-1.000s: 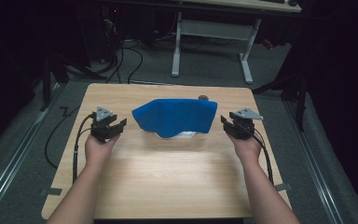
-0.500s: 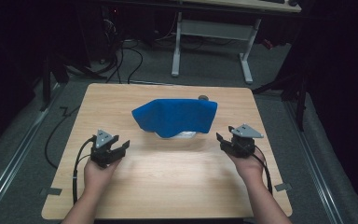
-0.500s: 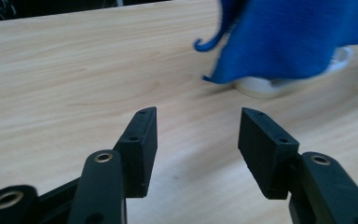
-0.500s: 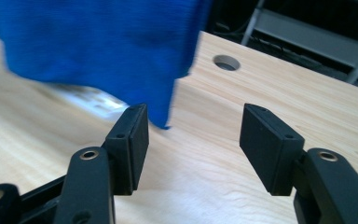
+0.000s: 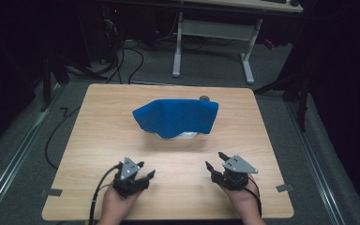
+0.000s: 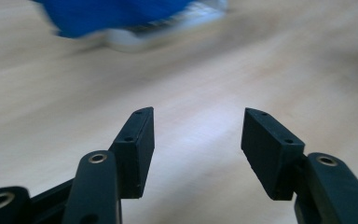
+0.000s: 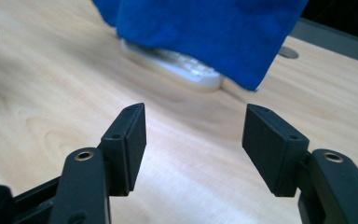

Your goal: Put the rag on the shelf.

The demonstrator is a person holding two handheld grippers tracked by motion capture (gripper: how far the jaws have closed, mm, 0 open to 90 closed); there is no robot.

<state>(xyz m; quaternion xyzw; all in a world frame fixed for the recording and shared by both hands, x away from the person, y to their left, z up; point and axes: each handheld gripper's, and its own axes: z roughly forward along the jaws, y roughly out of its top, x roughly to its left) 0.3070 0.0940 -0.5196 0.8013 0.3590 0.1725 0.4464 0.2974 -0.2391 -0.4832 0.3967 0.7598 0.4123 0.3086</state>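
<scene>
Both hands pulled back from cloth sides toward near table edge since earlier frame; jaws on both just been opening, nothing betw them. L gripper (image 5: 143, 171) low over table (image 5: 98, 140), near-left, hand under it, jaws spread, pointing fwd. Blue cloth (image 5: 176, 117) mid-table, well apart from both, draped over a white object (image 7: 177, 65), mostly hidden, can't ID. R gripper (image 5: 217, 161) near-right, jaws wide, empty. Forearms cut off at bottom. Cloth blurred in L gripper view.
</scene>
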